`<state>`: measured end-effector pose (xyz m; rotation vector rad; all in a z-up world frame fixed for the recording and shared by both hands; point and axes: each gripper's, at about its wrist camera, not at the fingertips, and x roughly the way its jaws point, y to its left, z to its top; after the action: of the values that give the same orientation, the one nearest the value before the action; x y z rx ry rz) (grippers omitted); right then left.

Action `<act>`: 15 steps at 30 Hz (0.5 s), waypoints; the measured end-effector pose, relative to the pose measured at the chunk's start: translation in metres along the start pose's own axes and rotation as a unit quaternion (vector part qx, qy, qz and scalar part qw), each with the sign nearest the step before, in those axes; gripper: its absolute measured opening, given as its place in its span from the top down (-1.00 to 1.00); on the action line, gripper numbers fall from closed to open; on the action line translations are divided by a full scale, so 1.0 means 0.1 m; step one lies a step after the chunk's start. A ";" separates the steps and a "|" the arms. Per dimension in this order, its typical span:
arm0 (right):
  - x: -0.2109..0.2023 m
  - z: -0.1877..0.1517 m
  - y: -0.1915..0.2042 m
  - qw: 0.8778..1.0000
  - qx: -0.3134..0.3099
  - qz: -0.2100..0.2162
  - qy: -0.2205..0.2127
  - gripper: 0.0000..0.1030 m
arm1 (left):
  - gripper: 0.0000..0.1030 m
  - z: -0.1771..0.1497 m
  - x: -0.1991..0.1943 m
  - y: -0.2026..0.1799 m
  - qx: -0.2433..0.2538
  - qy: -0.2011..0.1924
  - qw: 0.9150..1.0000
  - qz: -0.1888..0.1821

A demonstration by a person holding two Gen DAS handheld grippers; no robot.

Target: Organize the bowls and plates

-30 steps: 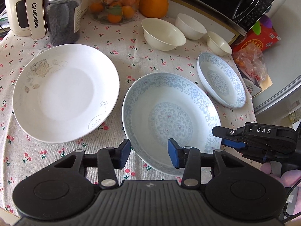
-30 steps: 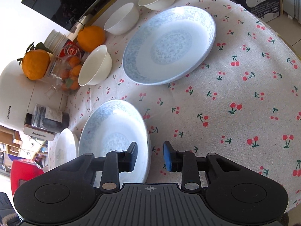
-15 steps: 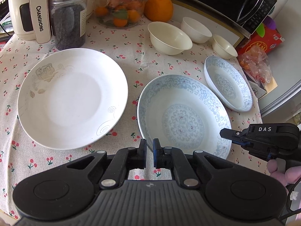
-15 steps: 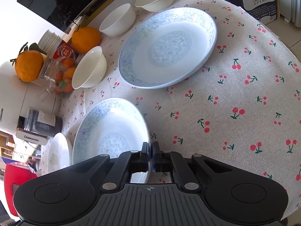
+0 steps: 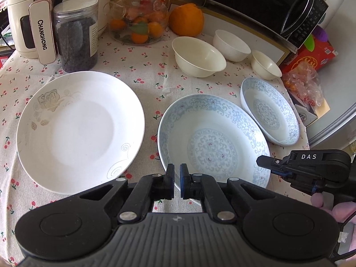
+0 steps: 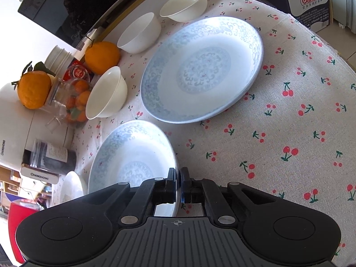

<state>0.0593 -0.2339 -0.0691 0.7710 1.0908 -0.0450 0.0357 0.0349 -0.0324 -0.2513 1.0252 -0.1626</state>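
Both grippers' jaws clamped on blue-patterned plate (image 5: 213,138) rim, contact half-hidden

We note: bench (image 5: 138,71) under cherry-print cloth (image 6: 300,133); black microwave (image 5: 255,6) and white cooker (image 5: 44,11) at back; cardboard box (image 6: 307,2) on floor; bright daylight.

light: bright daylight | glare: on plates | focus: sharp | edges: fisheye-bent

Glossy glazed plates (image 5: 213,138), bowls (image 5: 198,57); matt woven tablecloth (image 6: 289,133); glass jar (image 5: 140,15).
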 end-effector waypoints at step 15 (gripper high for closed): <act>-0.25 0.07 -0.04 1.000 -0.001 -0.022 -0.001 -0.12 | -0.20 0.09 -0.04 -0.19 0.037 -0.006 0.999 -0.001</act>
<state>0.0509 -0.2490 -0.0488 0.7442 1.1062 -0.0821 0.0408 0.0188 -0.0192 -0.1853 1.0041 -0.2001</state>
